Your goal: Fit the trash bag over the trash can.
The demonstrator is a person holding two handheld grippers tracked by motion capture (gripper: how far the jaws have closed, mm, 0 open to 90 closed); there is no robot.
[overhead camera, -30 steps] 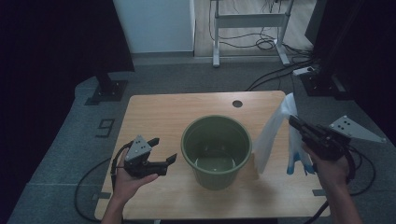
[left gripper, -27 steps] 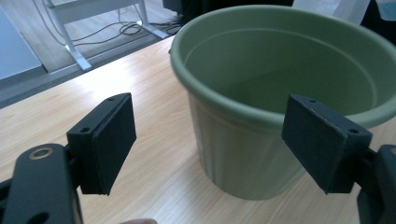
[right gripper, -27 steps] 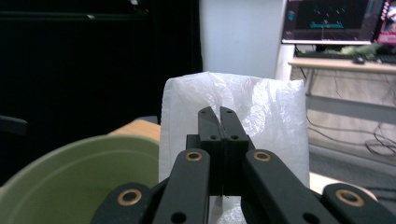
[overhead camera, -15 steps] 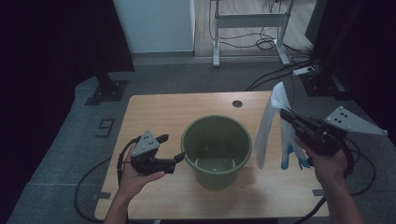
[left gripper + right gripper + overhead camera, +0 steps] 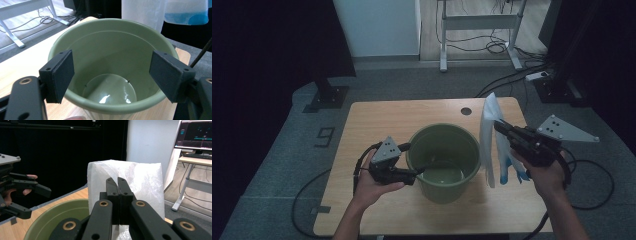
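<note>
high view: green bucket [image 5: 443, 161] standing upright on the desk [image 5: 377, 120], between the two hands. left tongs [image 5: 412, 174] at the bucket's near-left rim, jaws wide apart on either side of the rim, pads not pressing on it. right tongs [image 5: 501, 128] clamped on a white plastic bag [image 5: 490, 145] with blue print, hanging just right of the bucket, above the desk.

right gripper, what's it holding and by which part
The right gripper is shut on the thin white plastic bag, pinching it near its top edge so it hangs down beside the green plastic bucket.
</note>
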